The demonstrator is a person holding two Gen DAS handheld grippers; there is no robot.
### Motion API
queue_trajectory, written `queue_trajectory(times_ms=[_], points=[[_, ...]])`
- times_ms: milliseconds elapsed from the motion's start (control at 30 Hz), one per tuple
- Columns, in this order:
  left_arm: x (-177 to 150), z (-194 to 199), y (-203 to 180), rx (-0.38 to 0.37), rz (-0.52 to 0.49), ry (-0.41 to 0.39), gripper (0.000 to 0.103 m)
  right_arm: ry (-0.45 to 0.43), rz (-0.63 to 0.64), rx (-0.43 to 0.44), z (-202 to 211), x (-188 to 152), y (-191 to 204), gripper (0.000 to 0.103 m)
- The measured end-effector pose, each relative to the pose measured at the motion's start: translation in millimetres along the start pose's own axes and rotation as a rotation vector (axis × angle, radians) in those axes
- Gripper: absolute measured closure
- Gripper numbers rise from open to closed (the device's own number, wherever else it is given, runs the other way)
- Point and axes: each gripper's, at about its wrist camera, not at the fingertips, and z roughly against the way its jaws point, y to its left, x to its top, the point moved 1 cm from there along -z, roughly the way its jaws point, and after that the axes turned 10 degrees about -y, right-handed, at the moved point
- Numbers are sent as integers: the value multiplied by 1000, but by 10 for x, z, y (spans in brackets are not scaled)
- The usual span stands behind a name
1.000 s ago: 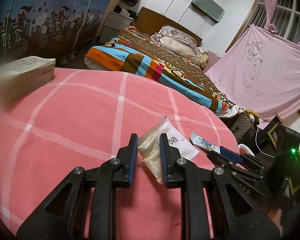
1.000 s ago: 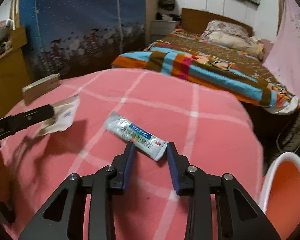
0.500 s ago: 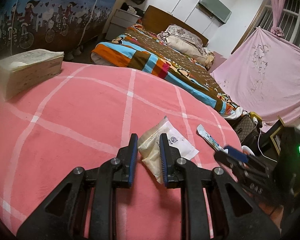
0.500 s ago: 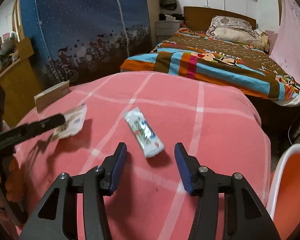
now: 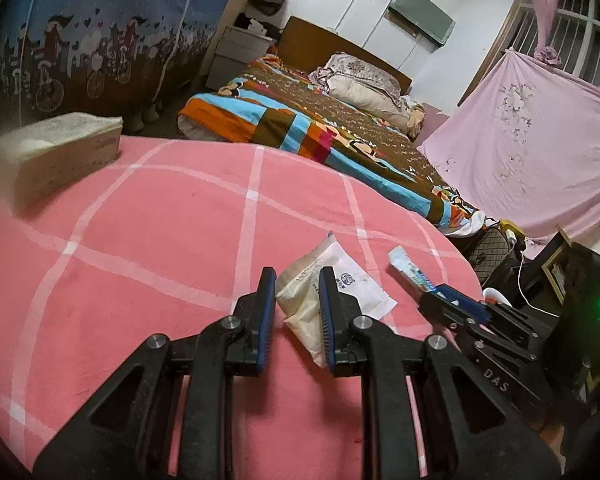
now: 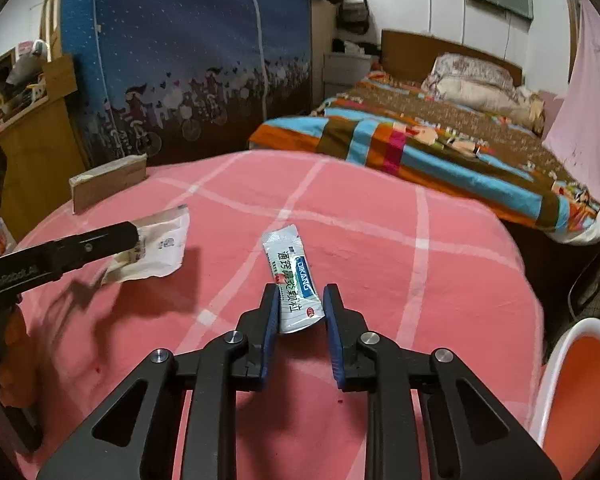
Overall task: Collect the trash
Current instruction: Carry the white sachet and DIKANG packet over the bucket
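Left gripper: our left gripper (image 5: 296,312) is clamped on a crumpled white wrapper (image 5: 324,292), the pads pressing its near end from both sides; from the right wrist view the same gripper (image 6: 134,236) comes in from the left edge with the wrapper (image 6: 156,250) at its tip.

White wrapper: it looks lifted off the cloth, since a shadow lies beneath it in the right wrist view; how far it is raised we cannot tell.

Right gripper: our right gripper (image 6: 300,312) has just been closing, and a small sachet (image 6: 292,280) lies between its fingers. The left pad touches the sachet's edge. A thin gap shows at the right pad, so we cannot call it a firm grip.

Sachet: white with a blue band and printed text, it lies lengthwise, pointing away from us, its near end between the fingers. In the left wrist view the sachet (image 5: 408,270) sticks out ahead of the right gripper (image 5: 444,296).

Table: a round table under a pink cloth with white lines (image 6: 380,240); both pieces of trash are near our edge of it.

Box: a flat cardboard box (image 5: 56,152) sits at the far left of the table, well apart from both grippers.

Bin: a white-rimmed orange bin (image 6: 572,384) stands just beside the table at the lower right.

Room: a bed with a striped blanket (image 6: 420,140) lies beyond the table.
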Motion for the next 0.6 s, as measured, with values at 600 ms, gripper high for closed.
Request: queue_trajectory(times_ms=[600], points=[[119,463,-577,-50,-171,-244,98,-478,5,-133,924,28,-38,83]])
